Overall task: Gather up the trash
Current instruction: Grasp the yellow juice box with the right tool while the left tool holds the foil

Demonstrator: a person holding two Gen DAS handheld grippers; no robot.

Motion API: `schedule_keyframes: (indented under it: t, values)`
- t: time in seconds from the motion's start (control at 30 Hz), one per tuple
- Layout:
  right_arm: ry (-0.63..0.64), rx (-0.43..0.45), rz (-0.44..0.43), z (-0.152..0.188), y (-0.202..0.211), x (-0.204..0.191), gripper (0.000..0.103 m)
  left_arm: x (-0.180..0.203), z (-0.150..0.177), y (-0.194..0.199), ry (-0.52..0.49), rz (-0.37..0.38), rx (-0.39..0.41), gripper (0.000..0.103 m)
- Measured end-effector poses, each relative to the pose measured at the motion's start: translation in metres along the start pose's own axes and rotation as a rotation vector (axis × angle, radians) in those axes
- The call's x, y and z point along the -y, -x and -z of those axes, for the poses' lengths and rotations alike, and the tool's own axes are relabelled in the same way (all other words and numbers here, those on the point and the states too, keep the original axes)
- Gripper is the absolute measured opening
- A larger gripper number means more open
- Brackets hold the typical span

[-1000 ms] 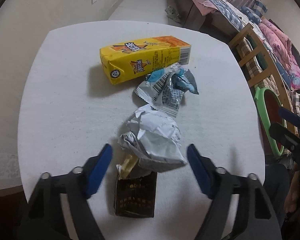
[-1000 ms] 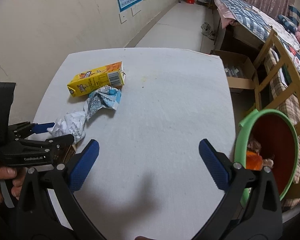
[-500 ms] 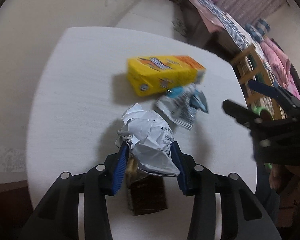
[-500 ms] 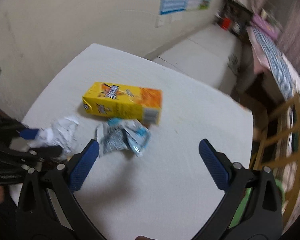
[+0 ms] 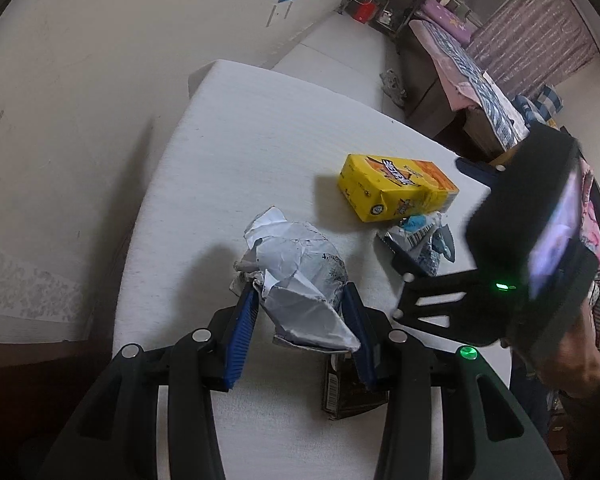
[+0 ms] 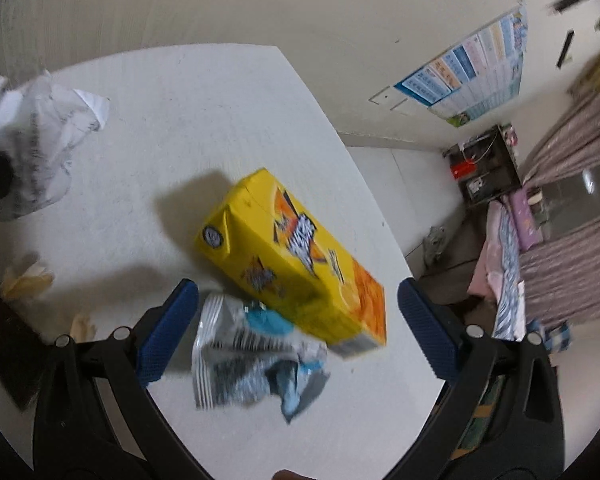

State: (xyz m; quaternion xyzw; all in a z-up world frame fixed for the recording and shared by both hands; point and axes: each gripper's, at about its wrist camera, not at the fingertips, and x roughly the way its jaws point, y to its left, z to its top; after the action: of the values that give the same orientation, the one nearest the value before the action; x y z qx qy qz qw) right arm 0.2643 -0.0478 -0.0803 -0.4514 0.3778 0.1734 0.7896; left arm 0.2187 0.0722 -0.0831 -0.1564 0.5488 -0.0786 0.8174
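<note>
One crumpled white-grey wrapper (image 5: 300,276), creased, between blue pads (image 5: 242,328).

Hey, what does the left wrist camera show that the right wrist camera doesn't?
Only the left wrist view shows the left gripper shut on the crumpled white paper, and the right gripper's body from outside. Only the right wrist view shows the right gripper open around the silver-blue wrapper. Both show the yellow carton, the wrapper, the dark packet and the white table.
</note>
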Motion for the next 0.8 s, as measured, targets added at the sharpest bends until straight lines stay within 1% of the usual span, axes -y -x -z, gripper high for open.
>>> schedule_keyframes:
  t: [0.1, 0.13, 0.17, 0.2, 0.27, 0.43, 0.5, 0.57, 0.8]
  values:
    - [0.023, -0.003, 0.011, -0.007, -0.008, -0.003, 0.098, -0.005, 0.000, 0.001, 0.002, 0.008, 0.002, 0.040]
    - [0.031, -0.010, 0.010, -0.007, -0.012, -0.005, 0.096, -0.006, 0.000, 0.001, 0.002, 0.011, 0.003, 0.040]
    - [0.036, -0.015, 0.009, -0.007, -0.016, -0.005, 0.089, -0.007, 0.000, 0.001, 0.001, 0.014, 0.005, 0.040]
    - [0.037, -0.020, 0.018, -0.009, -0.018, -0.005, 0.086, -0.007, -0.001, 0.002, -0.001, 0.015, 0.009, 0.040]
    - [0.018, -0.033, 0.002, -0.010, -0.024, -0.002, 0.070, -0.009, 0.000, 0.005, -0.004, 0.015, 0.014, 0.040]
    - [-0.046, -0.053, -0.050, -0.016, -0.029, 0.003, 0.064, -0.013, 0.003, 0.005, 0.003, 0.017, 0.012, 0.040]
    - [-0.053, -0.059, -0.050, -0.018, -0.029, 0.004, 0.061, -0.011, 0.005, 0.006, 0.002, 0.020, 0.014, 0.041]
    - [-0.055, -0.060, -0.040, -0.022, -0.029, 0.006, 0.055, -0.009, 0.005, 0.007, -0.003, 0.024, 0.016, 0.041]
    - [-0.084, -0.056, -0.030, -0.026, -0.014, 0.019, 0.045, -0.003, 0.006, 0.009, -0.012, 0.030, 0.018, 0.041]
